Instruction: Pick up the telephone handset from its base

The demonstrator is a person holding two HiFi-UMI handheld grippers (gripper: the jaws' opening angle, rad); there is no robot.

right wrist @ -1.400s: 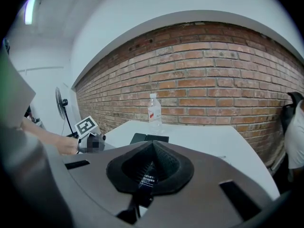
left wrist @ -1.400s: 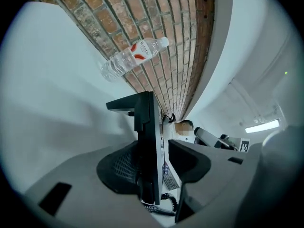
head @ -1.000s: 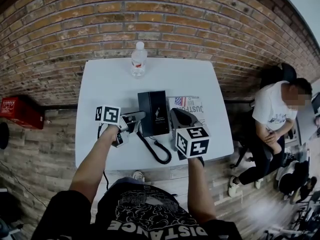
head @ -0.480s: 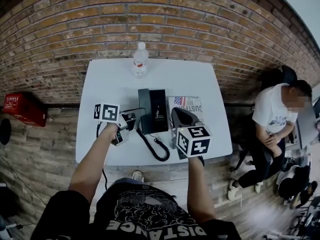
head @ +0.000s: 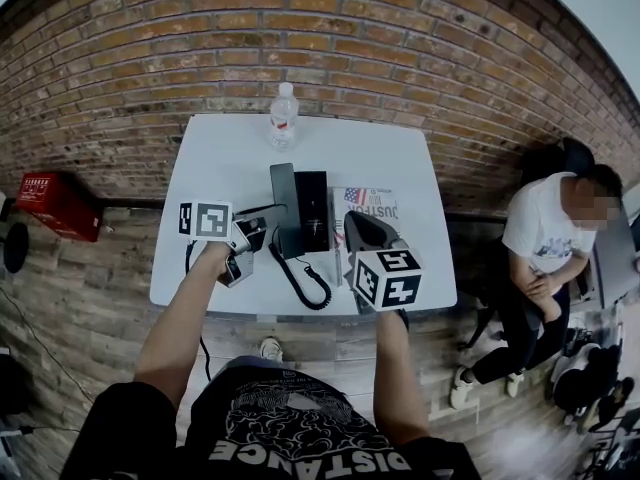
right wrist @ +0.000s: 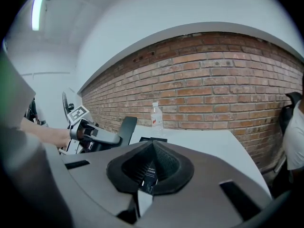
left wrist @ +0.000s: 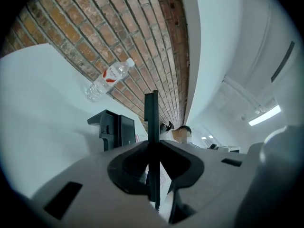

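Note:
The black telephone handset (head: 282, 210) is raised off the left side of its black base (head: 314, 211) and stands on edge, and its coiled cord (head: 300, 280) hangs to the table's front. My left gripper (head: 266, 220) is shut on the handset. In the left gripper view the handset (left wrist: 151, 118) shows as a thin upright bar between the pads, with the base (left wrist: 112, 129) behind it. My right gripper (head: 362, 226) hovers to the right of the base, shut and holding nothing. The right gripper view shows the handset (right wrist: 125, 128) held by the left gripper (right wrist: 113, 138).
A clear water bottle (head: 284, 116) stands at the back of the white table (head: 215, 168). A magazine (head: 374, 205) lies right of the base. A red crate (head: 55, 205) sits on the floor at left, and a person (head: 545, 238) sits at right.
The left gripper has risen with the handset, which has come off the base and turned up on edge. The right gripper has drifted slightly up and away.

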